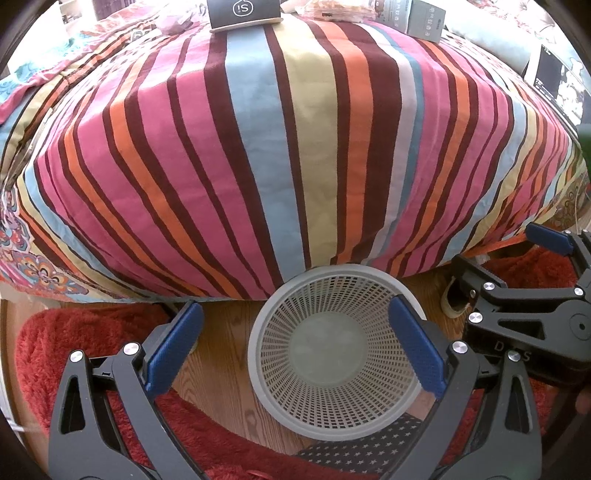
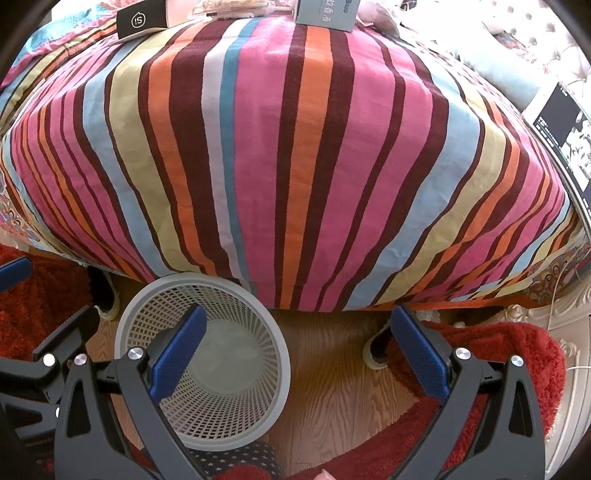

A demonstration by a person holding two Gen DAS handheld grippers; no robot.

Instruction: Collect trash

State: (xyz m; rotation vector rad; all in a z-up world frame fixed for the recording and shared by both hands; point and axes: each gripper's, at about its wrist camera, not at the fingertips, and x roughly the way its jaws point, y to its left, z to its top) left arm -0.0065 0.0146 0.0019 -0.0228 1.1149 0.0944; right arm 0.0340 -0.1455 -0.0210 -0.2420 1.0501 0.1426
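Wastebasket, grey mesh plastic, stands empty on wooden floor.

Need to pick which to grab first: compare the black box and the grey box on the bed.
The black box is dark with a round white logo; the grey box is pale blue-grey with lines of printed text. The black box lies to the left, the grey box to the right, with a clear food tray between them. Both rest on the far edge of the striped blanket, beyond the basket.
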